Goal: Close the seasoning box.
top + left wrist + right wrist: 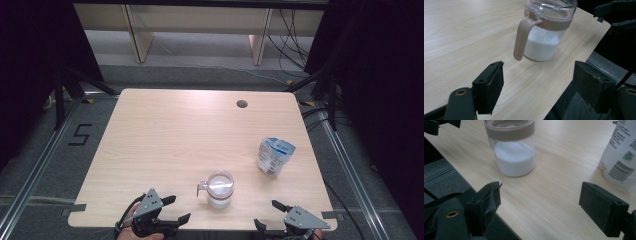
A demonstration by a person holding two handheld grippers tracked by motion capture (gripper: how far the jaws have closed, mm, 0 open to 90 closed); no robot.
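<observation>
My table is pale wood-grain with rounded corners and 1 dark cable hole near its far edge. On it stand 2 things: a clear lidded jar of white powder near my edge, and a white-and-blue pouch to its right, well apart.

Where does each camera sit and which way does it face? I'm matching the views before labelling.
High view: above the near edge, facing forward and down on the table; shows left gripper, right gripper.
Left gripper view: between its open jaws, facing the jar handle.
Right gripper view: between its open jaws, facing jar and pouch.
All share the jar.
</observation>
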